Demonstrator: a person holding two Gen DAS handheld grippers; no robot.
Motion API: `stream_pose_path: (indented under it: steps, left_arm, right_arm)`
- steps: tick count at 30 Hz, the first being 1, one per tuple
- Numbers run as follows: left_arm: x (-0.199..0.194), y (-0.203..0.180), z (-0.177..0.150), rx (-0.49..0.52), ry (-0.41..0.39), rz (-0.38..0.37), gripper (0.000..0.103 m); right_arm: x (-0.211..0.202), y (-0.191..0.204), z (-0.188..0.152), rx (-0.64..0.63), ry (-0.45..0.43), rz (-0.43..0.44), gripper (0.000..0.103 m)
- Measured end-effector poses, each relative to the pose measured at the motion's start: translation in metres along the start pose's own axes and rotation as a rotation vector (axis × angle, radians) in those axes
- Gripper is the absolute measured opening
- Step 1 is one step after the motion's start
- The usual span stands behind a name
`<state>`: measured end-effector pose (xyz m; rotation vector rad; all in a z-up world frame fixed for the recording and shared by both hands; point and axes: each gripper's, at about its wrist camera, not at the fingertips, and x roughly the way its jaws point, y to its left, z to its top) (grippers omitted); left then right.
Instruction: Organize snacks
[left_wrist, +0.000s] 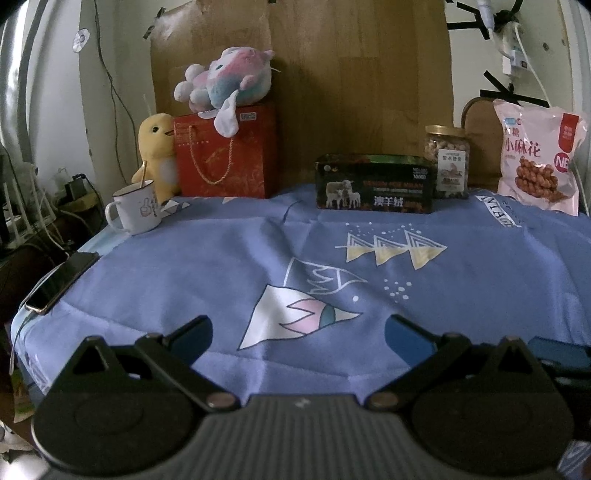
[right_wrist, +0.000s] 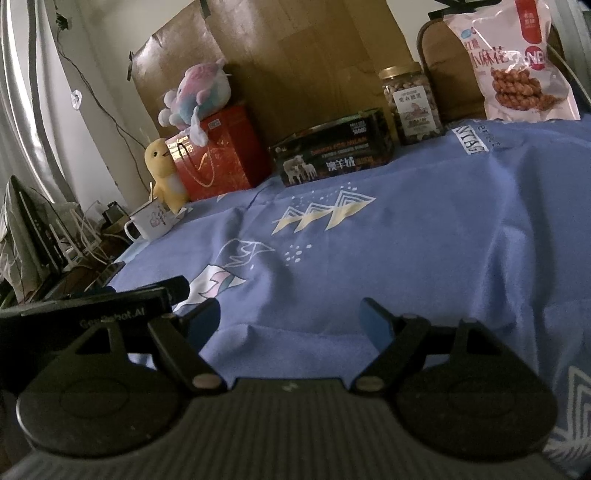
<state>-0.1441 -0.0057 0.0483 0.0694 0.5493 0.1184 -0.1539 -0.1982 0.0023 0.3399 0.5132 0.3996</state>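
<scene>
My left hand-held gripper (left_wrist: 298, 330) and right hand-held gripper (right_wrist: 290, 319) hover released, holding nothing. The snack bag (left_wrist: 540, 157) looks light, crinkly and crushable; I'd pinch its top seam.

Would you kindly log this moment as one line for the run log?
left hand-held gripper open, empty | right hand-held gripper open, empty | jar, pink bag, tin at back, untouched
</scene>
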Motion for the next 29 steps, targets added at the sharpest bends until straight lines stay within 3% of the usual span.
stream_pose_path:
  steps: [22,29]
  left_arm:
    - [0.002,-0.0034,-0.002,0.015,0.015,0.013,0.103]
    - [0.0005,0.0001,-0.002,0.004,0.007,-0.032,0.103]
  right_arm:
    - [-0.0004,-0.0007,-0.0004,0.002,-0.001,0.0,0.084]
    - [-0.0009,0.0008,-0.0015,-0.003,-0.001,-0.007,0.084]
